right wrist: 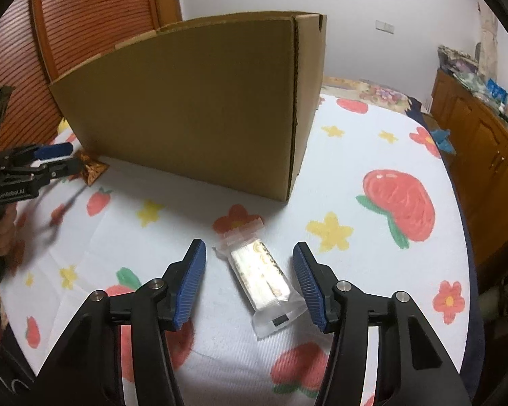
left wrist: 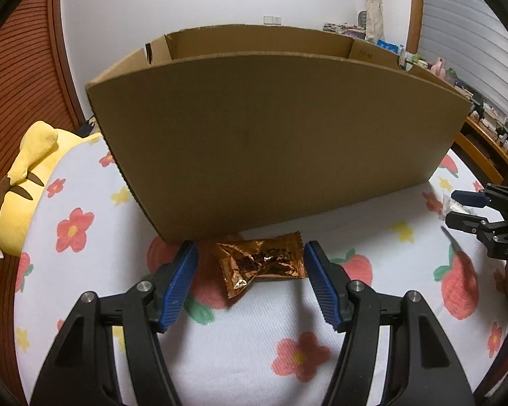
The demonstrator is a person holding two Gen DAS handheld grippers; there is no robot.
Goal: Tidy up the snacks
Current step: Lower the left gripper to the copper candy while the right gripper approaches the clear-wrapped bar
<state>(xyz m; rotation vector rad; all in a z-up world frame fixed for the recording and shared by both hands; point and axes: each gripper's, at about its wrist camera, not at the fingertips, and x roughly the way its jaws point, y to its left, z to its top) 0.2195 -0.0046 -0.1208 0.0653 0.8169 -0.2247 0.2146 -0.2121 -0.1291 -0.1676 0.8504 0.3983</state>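
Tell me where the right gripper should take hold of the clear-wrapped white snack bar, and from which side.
Grip the snack bar across its narrow middle, coming down from above. It lies flat on the floral sheet, long axis running between the open right gripper pads, so they would probably close on its long edges, not the thin crimped ends.

Dim, warm indoor light with soft shadows under the cardboard box on the bedsheet. Glare on the copper foil wrapper. Heavy fisheye bending and dark vignette at edges; slight softness throughout.
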